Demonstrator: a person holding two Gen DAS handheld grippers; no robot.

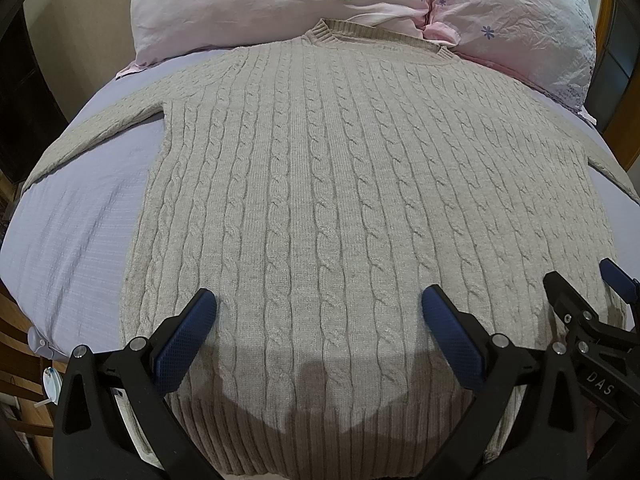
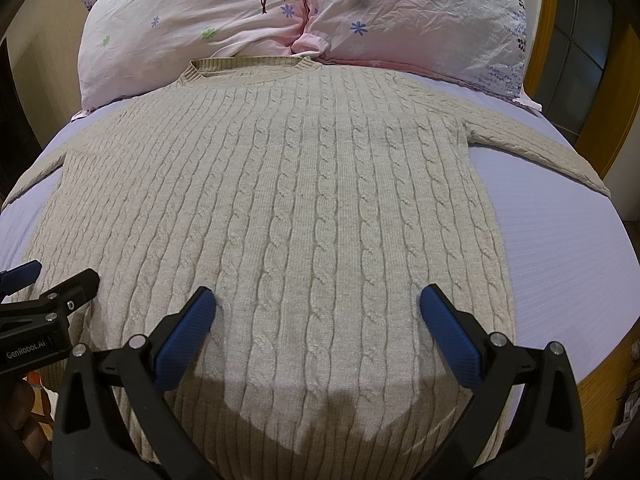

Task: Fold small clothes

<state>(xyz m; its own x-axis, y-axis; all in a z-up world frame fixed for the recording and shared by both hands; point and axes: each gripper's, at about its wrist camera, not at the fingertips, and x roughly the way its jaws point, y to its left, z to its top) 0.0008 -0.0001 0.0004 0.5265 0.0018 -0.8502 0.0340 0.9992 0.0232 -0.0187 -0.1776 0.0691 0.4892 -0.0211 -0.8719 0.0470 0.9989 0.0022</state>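
A beige cable-knit sweater (image 1: 340,184) lies flat and spread out on a bed, collar toward the pillows, ribbed hem nearest me, both sleeves stretched out sideways. It also shows in the right wrist view (image 2: 304,200). My left gripper (image 1: 319,300) is open and empty, hovering above the sweater near the hem. My right gripper (image 2: 317,300) is open and empty above the hem on the right side. The right gripper's fingers (image 1: 568,300) show at the right edge of the left wrist view. The left gripper's fingers (image 2: 76,284) show at the left edge of the right wrist view.
The bed has a pale lavender sheet (image 1: 80,240), also seen in the right wrist view (image 2: 560,248). Two pink flowered pillows (image 1: 280,0) (image 2: 420,12) lie at the head, touching the collar. A wooden frame (image 2: 548,32) stands at the right.
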